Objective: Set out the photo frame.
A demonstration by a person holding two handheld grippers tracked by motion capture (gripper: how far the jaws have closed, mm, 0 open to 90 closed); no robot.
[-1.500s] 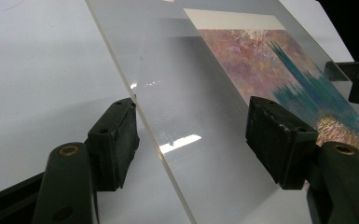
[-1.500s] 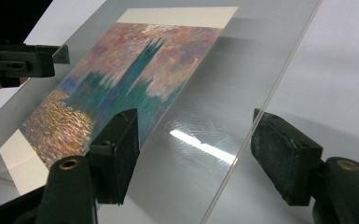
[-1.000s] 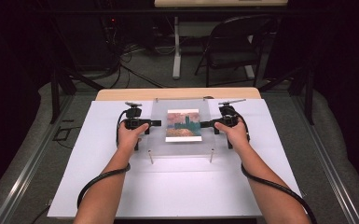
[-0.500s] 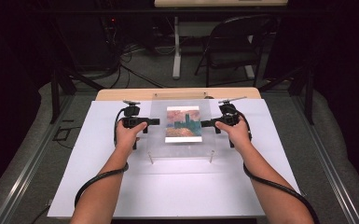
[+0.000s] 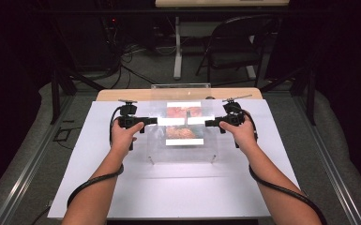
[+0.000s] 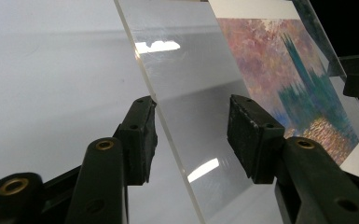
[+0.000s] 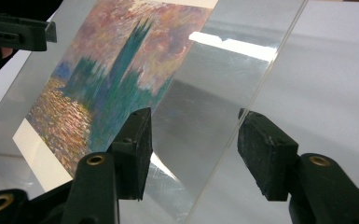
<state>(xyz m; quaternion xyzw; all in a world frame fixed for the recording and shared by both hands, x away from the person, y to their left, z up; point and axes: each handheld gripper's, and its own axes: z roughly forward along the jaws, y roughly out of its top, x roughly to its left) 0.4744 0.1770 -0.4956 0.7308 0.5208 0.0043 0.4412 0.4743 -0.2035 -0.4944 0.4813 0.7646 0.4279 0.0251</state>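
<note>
Dark room; grey floor [image 5: 150, 70], cables [image 5: 122, 51], folding chair [image 5: 234, 49], white table leg [image 5: 177, 47] behind.

Two bare forearms reach forward from the near edge, each hand gripping a black tool. The left tool [image 5: 150, 121] points inward to the right, the right tool [image 5: 210, 123] inward to the left, level with one another and well apart. Both tools' jaws stand spread wide. A black cable loops back beneath each forearm.

Clear panel [image 6: 182, 93] cut off by frame top, bottom; painting [image 7: 107, 74] top cropped.
</note>
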